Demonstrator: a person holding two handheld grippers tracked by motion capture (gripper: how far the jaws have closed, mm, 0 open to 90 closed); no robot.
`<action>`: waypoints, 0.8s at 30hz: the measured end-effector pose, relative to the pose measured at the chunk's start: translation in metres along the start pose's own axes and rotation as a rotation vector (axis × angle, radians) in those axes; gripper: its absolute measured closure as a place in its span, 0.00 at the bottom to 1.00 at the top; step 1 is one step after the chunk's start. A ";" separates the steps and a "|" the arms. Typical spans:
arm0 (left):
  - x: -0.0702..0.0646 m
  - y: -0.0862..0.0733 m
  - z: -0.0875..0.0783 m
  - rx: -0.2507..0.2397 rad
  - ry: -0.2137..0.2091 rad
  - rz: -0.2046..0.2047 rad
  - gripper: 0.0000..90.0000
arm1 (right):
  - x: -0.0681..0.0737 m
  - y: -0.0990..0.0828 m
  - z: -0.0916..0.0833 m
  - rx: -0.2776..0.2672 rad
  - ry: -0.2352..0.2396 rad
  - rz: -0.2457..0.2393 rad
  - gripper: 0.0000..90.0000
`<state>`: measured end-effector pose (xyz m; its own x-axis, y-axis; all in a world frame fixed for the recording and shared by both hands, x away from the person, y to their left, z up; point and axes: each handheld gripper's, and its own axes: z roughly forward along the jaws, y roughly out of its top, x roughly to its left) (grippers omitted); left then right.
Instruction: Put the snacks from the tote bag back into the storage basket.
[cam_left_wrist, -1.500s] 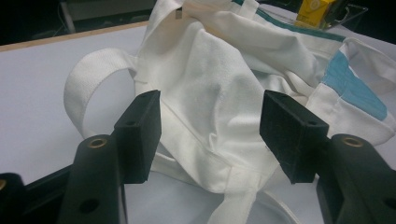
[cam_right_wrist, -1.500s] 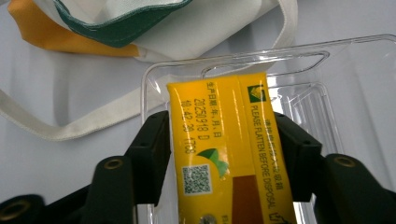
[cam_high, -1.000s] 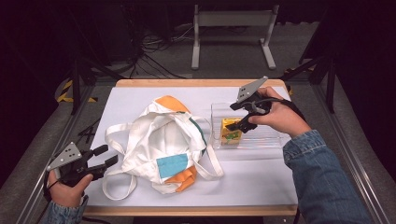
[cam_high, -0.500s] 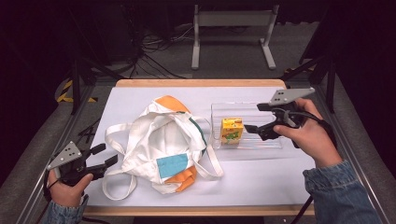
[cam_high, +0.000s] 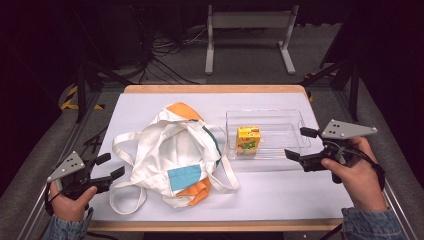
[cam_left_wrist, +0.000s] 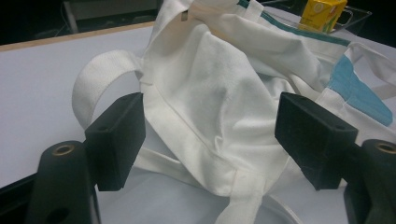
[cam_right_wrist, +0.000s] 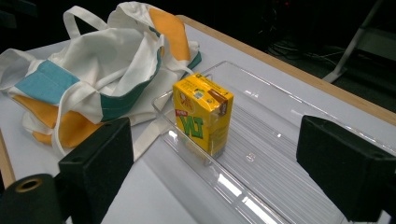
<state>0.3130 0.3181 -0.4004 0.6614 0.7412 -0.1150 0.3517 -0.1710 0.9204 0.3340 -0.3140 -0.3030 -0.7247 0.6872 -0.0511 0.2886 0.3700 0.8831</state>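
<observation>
A white cloth bag (cam_high: 175, 150) with orange, teal and blue patches lies crumpled at the table's middle. A yellow juice carton (cam_high: 248, 139) stands upright at the left end of a clear plastic tray (cam_high: 280, 150). My left gripper (cam_high: 111, 166) rests at the bag's left side. Its jaws have just been opening and stand apart; the bag (cam_left_wrist: 219, 93) lies just ahead and no pad presses it. My right gripper (cam_high: 299, 143) hovers at the tray's right end. Its jaws have also just been opening and hold nothing. The carton (cam_right_wrist: 201, 114) stands ahead of them.
The bag's strap loops (cam_high: 125, 200) spread toward the table's front edge. The wooden table edge (cam_high: 215, 89) runs along the back. Beyond it a metal stand (cam_high: 250, 30) and cables lie on the dark floor.
My right gripper has drawn back from above the carton to the tray's right end, leaving the carton standing in the tray. The left hand has stayed put, its jaws a little wider.
</observation>
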 end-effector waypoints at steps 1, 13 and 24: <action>0.001 -0.001 -0.001 0.002 0.007 0.003 0.26 | 0.000 -0.005 -0.001 -0.006 -0.007 0.003 0.12; 0.002 -0.006 -0.008 -0.026 -0.004 0.005 0.06 | -0.001 -0.059 0.007 -0.051 -0.069 0.033 0.12; 0.012 -0.024 -0.007 0.000 -0.013 -0.003 0.03 | -0.002 -0.080 0.011 -0.070 -0.099 0.036 0.11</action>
<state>0.3076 0.3353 -0.4217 0.6688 0.7332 -0.1230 0.3543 -0.1688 0.9198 0.3189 -0.3386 -0.3789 -0.6485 0.7587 -0.0619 0.2664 0.3024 0.9152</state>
